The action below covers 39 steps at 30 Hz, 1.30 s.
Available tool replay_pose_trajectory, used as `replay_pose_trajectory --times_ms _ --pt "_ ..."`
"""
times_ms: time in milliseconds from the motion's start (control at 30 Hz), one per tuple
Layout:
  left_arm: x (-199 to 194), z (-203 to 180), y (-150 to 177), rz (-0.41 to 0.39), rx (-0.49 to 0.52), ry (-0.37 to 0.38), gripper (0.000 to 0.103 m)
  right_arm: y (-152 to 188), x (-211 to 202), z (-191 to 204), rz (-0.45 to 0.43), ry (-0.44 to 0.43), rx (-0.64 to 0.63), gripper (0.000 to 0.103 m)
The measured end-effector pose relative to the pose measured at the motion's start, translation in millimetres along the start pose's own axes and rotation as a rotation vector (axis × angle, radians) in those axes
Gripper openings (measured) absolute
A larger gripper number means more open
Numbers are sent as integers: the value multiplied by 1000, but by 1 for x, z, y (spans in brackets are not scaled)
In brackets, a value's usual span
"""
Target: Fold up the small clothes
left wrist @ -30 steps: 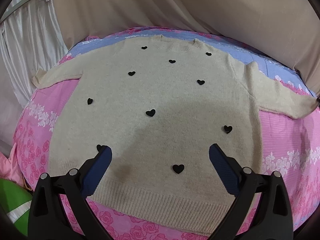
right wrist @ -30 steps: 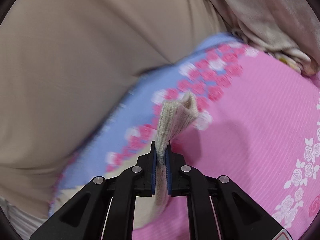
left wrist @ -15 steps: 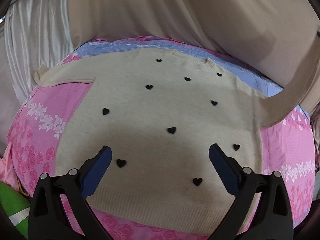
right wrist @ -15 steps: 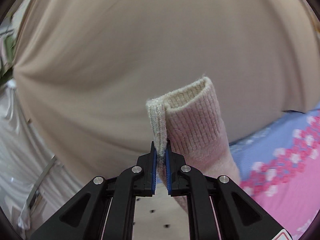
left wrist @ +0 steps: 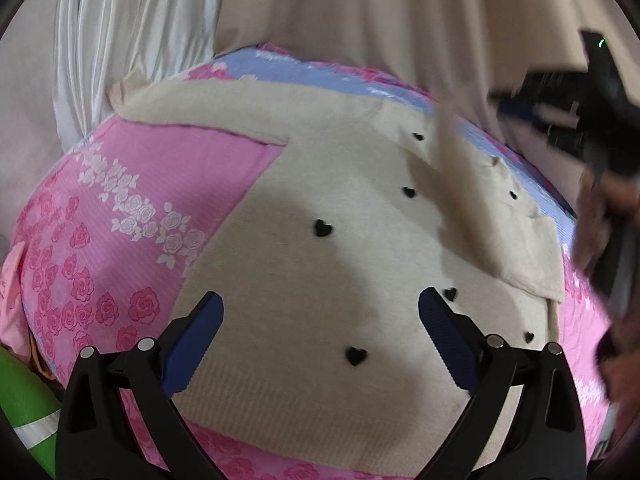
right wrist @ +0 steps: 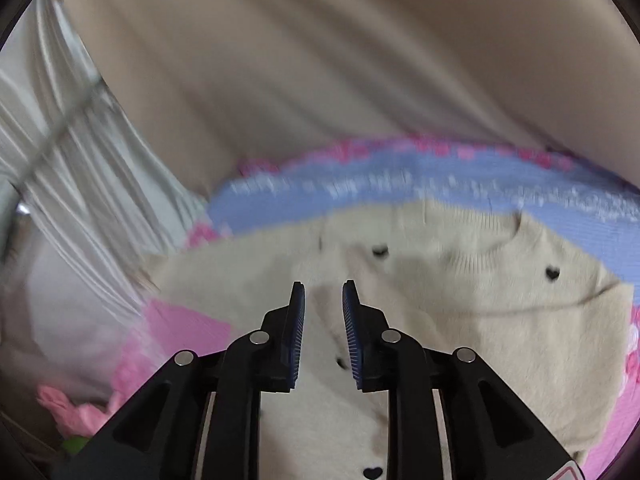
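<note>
Item: cream knitted sweater with small black heart appliqués (left wrist: 340, 248), ribbed hem and ribbed round neckline. It lies face up, spread flat on the bed. One sleeve (left wrist: 192, 116) extends straight out to the side, away from the body panel. The other sleeve (left wrist: 492, 208) is folded inward across the chest, its blurred end rising toward the right gripper in the left wrist view; whether the cuff has fully settled on the fabric cannot be told through the blur.

Surface: pink bedsheet printed with roses (left wrist: 120, 240), with a lavender-blue band (left wrist: 320, 72) along the far edge behind the neckline. Surroundings: beige draped cloth (left wrist: 400, 20) behind the bed, a white pleated curtain (left wrist: 120, 40) beside it, a green object with a pale stripe (left wrist: 24, 408) at the near edge.

Left gripper (left wrist: 320, 340): black frame, blue pads, jaws spread wide, hovering above the hem with nothing between them.

Right gripper (right wrist: 323, 332): jaws parted by a narrow gap, nothing held, above the sweater's upper body. It also appears, blurred, in the left wrist view (left wrist: 560, 120).

Changes from half a second earlier: the right gripper was then clamped on the ribbed cuff, holding it aloft; it has since let go, and the sleeve has crossed over the chest. The left gripper remains wide over the hem.
</note>
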<state>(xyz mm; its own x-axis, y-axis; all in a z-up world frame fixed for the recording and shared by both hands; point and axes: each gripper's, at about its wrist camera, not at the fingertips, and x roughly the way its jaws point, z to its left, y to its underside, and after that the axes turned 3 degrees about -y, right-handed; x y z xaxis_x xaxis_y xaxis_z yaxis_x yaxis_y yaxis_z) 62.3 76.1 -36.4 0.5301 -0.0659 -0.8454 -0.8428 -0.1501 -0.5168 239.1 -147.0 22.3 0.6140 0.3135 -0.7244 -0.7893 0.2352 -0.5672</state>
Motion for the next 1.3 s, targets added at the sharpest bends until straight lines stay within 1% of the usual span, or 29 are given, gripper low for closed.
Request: replay_pose_trajectory --times_ms 67,133,200,267,367,400,467,533,567,600,633,667,700,733,767,800,900,933,967,1000,1033,1100,1133,1200,1233,1267,1300 --pt "11 8 -9 20 -18 18 96 18 -15 -4 -33 19 13 25" --pt "23 12 -20 41 -40 48 96 35 -34 -25 -74 82 40 50" --pt "42 8 -36 70 -66 98 96 59 -60 -52 -94 167 68 52" --pt "62 -4 -52 96 -74 138 96 85 -81 -87 -68 261 124 52" --pt "100 -33 -76 126 -64 189 97 117 -103 -135 -28 377 226 52" --pt "113 -43 -82 138 -62 186 96 128 -112 -152 -23 410 267 52" --pt "144 -58 -97 166 -69 182 95 149 -127 -176 -23 448 336 52" --pt "168 -68 -106 203 -88 178 76 165 -131 -191 -7 482 367 53" --pt "180 -73 -111 230 -99 204 50 171 -130 -198 5 492 371 54" --pt "185 -77 -115 233 -98 191 34 177 -126 -203 17 501 371 54" --pt "183 -82 -120 209 -88 197 18 180 -122 -206 24 501 368 54" --pt "180 -84 -125 199 -77 250 9 183 -120 -208 29 498 358 54" --pt "175 -87 -131 184 -79 284 9 183 -113 -209 31 500 345 54" --pt "165 -88 -137 151 -84 298 9 182 -107 -210 33 497 328 54" --pt "150 -88 -148 96 -83 319 9 180 -101 -211 32 490 318 54" --pt "140 -88 -156 60 -82 339 9 177 -97 -212 30 487 310 53" --pt "115 -85 -178 -15 -83 359 9 162 -80 -215 18 446 306 52" --pt "111 -84 -183 -34 -75 348 9 156 -77 -216 7 436 304 36" --pt "108 -82 -186 -57 -60 319 9 151 -75 -217 -4 440 303 19" --pt "109 -80 -188 -66 -47 294 9 147 -79 -217 -36 440 316 11" --pt "114 -77 -185 -53 -39 275 9 145 -92 -217 -98 433 344 11" --pt "129 -71 -178 -12 -41 254 10 147 -106 -219 -151 449 370 11" --pt "138 -69 -173 7 -32 233 10 154 -103 -225 -133 459 378 11" --pt "161 -66 -153 62 -1 179 10 168 -85 -241 -30 476 399 11" --pt "176 -66 -142 105 -1 157 10 174 -85 -244 -35 465 403 10" --pt "183 -65 -136 126 -10 150 10 174 -88 -245 -35 461 407 11" --pt "187 -61 -130 130 -26 146 11 173 -92 -244 -35 450 422 12"
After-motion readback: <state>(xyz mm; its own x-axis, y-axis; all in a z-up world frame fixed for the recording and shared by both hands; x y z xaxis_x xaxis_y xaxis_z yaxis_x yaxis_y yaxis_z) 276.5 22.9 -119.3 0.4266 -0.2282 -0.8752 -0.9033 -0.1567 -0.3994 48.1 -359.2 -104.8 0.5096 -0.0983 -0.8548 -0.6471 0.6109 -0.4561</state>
